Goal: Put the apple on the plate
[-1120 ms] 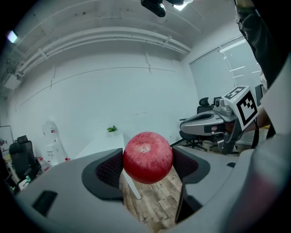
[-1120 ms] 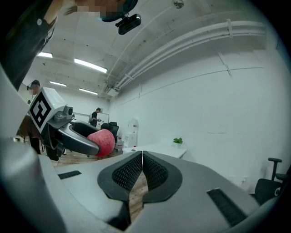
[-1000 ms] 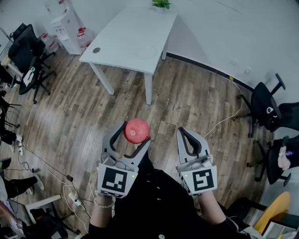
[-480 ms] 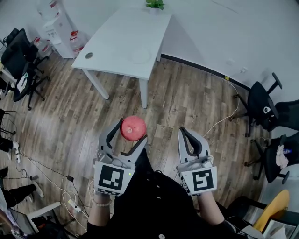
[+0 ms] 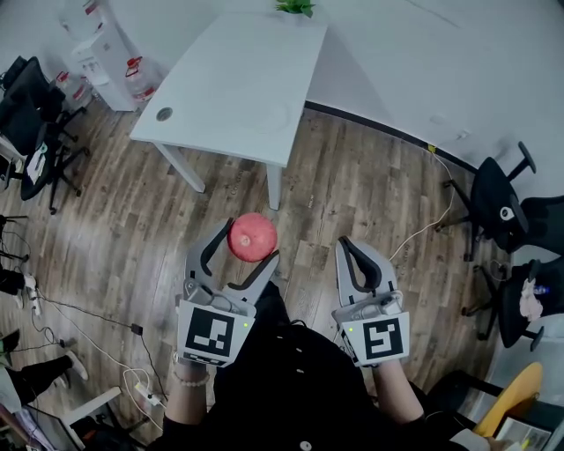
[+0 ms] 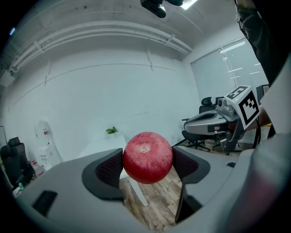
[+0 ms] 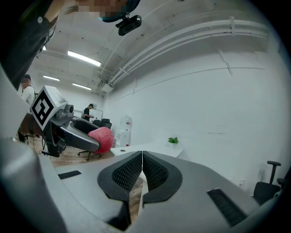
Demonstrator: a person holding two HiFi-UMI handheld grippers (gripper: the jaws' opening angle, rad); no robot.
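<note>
Red apple (image 5: 252, 237) sits clamped between the two jaws of the left gripper (image 6: 148, 159), held in the air above the wooden floor (image 5: 132, 220) and well apart from the white table (image 5: 238, 79) ahead. The right gripper (image 7: 142, 166) is beside it, jaws pressed together and empty. A small green plant (image 5: 294, 7) stands at the table's far end.

No readable txt, nos. or brands anywhere. The marker cube (image 5: 214, 333) on left gripper (image 5: 250, 244) & the marker cube (image 5: 381, 339) on right gripper (image 5: 345, 247) carry b/w square patterns only, no letters. On water jugs (image 5: 144, 75) by the wall, red labels (image 5: 134, 63): too small to read.
</note>
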